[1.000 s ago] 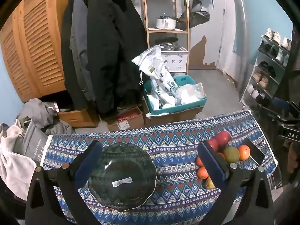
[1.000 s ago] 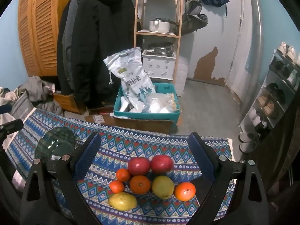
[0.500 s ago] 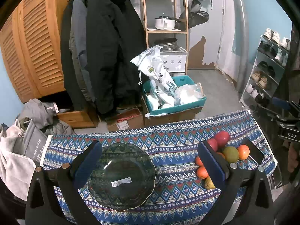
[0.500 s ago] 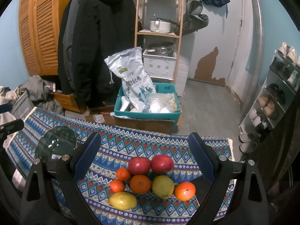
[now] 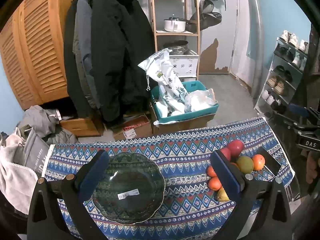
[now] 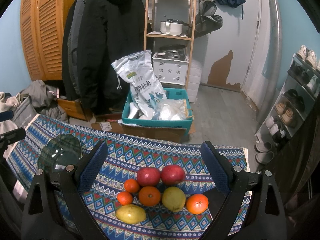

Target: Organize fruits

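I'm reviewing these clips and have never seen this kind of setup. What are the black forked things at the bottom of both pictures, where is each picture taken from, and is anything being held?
There is no robot here. A person carries a hand-held two-finger tool in each hand, and each tool has a wide-angle camera looking out along its fingers. The black forks with blue pads are those fingers.

The left tool looks down on a dark green scalloped glass plate, which has nothing on it but a sticker. The right tool looks at a pile of fruit on the blue patterned tablecloth: two red apples, four oranges, a yellow-green round fruit and a yellow mango.

Both tools are open and hold nothing. No fruit has been moved to the plate.
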Action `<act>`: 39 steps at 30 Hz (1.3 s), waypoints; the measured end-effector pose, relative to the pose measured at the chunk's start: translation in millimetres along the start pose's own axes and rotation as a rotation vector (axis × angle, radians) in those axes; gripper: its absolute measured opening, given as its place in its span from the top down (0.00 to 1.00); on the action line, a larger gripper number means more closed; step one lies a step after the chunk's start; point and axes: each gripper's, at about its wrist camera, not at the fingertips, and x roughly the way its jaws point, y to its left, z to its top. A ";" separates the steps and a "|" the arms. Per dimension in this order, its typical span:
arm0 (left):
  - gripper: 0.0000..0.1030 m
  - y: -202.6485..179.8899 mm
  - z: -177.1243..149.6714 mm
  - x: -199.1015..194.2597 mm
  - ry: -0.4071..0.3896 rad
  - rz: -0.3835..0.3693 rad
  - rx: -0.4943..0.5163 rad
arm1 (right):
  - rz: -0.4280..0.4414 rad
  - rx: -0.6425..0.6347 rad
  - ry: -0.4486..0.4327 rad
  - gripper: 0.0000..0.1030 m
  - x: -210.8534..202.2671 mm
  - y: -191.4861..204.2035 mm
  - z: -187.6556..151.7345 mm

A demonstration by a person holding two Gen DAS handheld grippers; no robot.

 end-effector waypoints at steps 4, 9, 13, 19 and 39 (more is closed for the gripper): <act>0.00 0.4 -0.1 -0.2 0.001 -0.003 -0.001 | -0.001 0.000 0.001 0.10 0.0 0.1 0.1; 0.00 0.1 -0.2 -0.3 0.001 -0.003 -0.001 | 0.000 0.000 0.002 0.10 0.0 0.3 0.4; 0.00 -0.3 -0.5 -0.4 0.000 -0.003 -0.001 | 0.001 0.000 0.002 0.10 -0.1 -0.2 0.7; 0.00 0.0 -1.6 -1.0 0.001 -0.006 -0.002 | -0.001 -0.001 0.001 0.10 -0.3 -0.1 0.2; 0.00 -2.1 -3.8 -2.1 0.002 -0.009 -0.002 | 0.001 -0.002 0.002 0.10 -0.6 -0.7 0.3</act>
